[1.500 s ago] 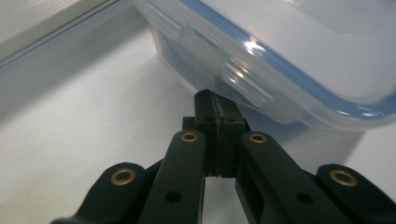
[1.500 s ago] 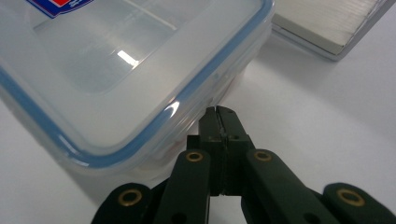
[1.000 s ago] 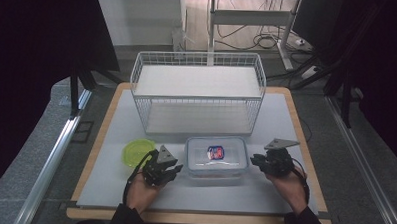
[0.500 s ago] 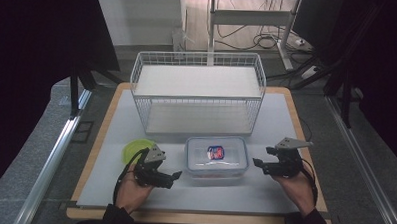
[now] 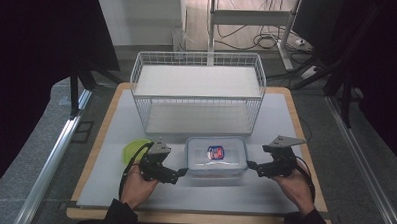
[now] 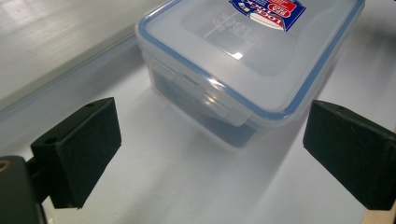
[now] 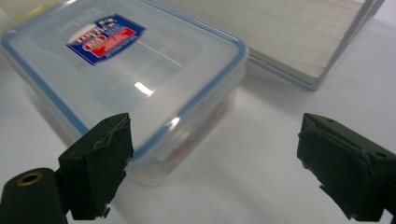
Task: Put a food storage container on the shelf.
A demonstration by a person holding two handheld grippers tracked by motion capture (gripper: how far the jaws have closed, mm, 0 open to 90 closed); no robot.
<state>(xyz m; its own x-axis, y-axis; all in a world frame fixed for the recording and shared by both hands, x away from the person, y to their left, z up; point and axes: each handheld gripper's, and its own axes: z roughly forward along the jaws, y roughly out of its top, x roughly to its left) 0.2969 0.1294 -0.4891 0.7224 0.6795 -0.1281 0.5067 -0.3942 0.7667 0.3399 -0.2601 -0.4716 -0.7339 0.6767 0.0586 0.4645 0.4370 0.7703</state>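
Container (image 5: 216, 156): clear, blue-rimmed, lidded.

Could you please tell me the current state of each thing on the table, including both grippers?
Clear rectangular plastic container with blue-sealed lid: lid on, resting flat on the table, held by neither gripper.
White wire two-tier rack: upright, both shelves bare.
Yellow-green round dish: lying on the table left of the container.
Left gripper: open, jaws have just been opening, nothing between them.
Right gripper: open, jaws have just been opening, beside the container's end.
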